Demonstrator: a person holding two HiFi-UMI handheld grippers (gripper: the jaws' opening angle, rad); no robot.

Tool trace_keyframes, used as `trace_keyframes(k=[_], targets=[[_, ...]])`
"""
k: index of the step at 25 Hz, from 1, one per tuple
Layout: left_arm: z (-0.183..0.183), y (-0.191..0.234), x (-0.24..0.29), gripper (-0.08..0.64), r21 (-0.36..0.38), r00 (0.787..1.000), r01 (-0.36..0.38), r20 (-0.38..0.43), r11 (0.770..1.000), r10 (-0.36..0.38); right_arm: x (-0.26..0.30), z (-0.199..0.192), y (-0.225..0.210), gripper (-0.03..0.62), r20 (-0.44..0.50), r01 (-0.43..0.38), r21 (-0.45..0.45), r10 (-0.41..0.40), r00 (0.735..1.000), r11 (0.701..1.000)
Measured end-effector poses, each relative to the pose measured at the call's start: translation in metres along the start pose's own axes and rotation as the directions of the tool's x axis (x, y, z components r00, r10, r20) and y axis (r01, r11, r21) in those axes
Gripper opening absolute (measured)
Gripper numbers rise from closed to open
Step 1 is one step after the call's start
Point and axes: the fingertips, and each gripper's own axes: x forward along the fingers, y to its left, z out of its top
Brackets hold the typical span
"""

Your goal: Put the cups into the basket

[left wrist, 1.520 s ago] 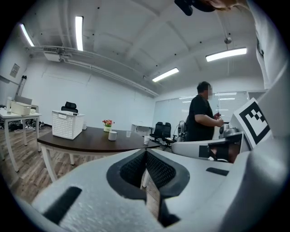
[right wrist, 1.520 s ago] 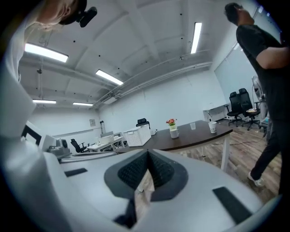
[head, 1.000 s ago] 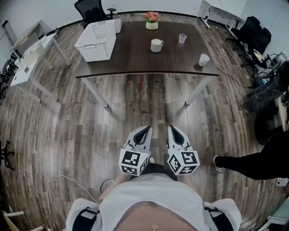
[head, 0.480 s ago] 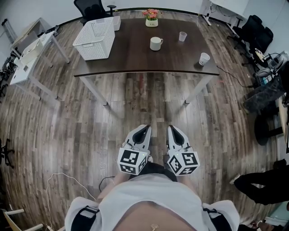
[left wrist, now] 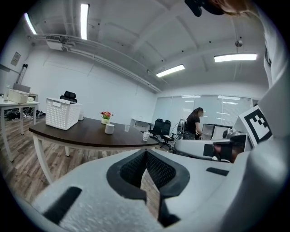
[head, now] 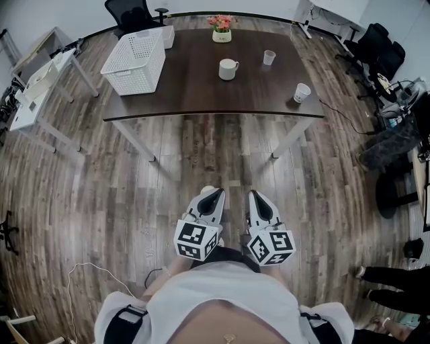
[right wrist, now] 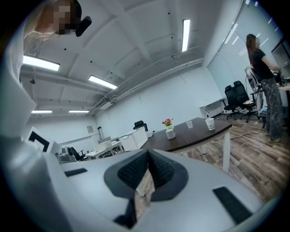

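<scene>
- An office: black swivel chairs stand beyond the dark desk's right edge and behind its far left corner.
- White work desks line the left side.
- Long strip lights run overhead; glass partitions close off the far side.

You have three cups in front of you: one with a handle, one clear, one paper. One white basket. One flower pot. One dark table carries all five. Two grippers in your hands: left gripper, right gripper. Two marker cubes, one per gripper. Three black office chairs: one behind the table, two at the right. One white cable on the floor. One other person, legs only, at lower right.
</scene>
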Motion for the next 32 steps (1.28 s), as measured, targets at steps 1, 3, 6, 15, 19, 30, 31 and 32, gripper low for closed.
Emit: trace_keyframes(k=[1,3,6,15,19,30,31,32], targets=[[0.001,0.002,0.005,0.011,-0.001,1.0,0.003,-0.001,1.0,-0.003,0.005,0.0,-0.003,0.012,-0.005,0.003,-0.002,-0.003,1.0,1.0],[0.003,0.009,0.014,0.011,-0.002,1.0,0.004,-0.004,1.0,-0.004,0.015,0.001,-0.008,0.012,-0.015,0.009,-0.006,-0.009,1.0,1.0],[0.006,0.023,0.027,0.011,-0.014,1.0,0.001,-0.01,1.0,-0.001,0.035,0.003,-0.014,0.012,-0.025,0.01,-0.012,-0.011,1.0,1.0],[0.04,0.092,0.091,0.011,-0.031,1.0,-0.024,-0.016,0.999,0.024,0.13,0.026,-0.025,0.012,-0.052,-0.015,-0.023,0.014,0.999,1.0],[0.06,0.124,0.123,0.011,-0.048,1.0,-0.019,-0.019,0.999,0.018,0.174,0.048,-0.03,0.012,-0.047,-0.02,-0.05,0.018,0.999,0.999],[0.118,0.195,0.197,0.011,-0.038,0.999,0.039,0.021,0.999,-0.038,0.272,0.083,-0.045,0.012,-0.039,0.0,-0.034,-0.002,0.999,0.999],[0.122,0.201,0.201,0.011,-0.043,0.999,0.044,0.029,0.998,-0.043,0.279,0.085,-0.044,0.012,-0.042,-0.008,-0.042,0.006,0.999,0.999],[0.126,0.207,0.205,0.011,-0.045,0.998,0.046,0.036,0.998,-0.044,0.285,0.087,-0.043,0.012,-0.044,-0.012,-0.053,0.009,0.999,0.999]])
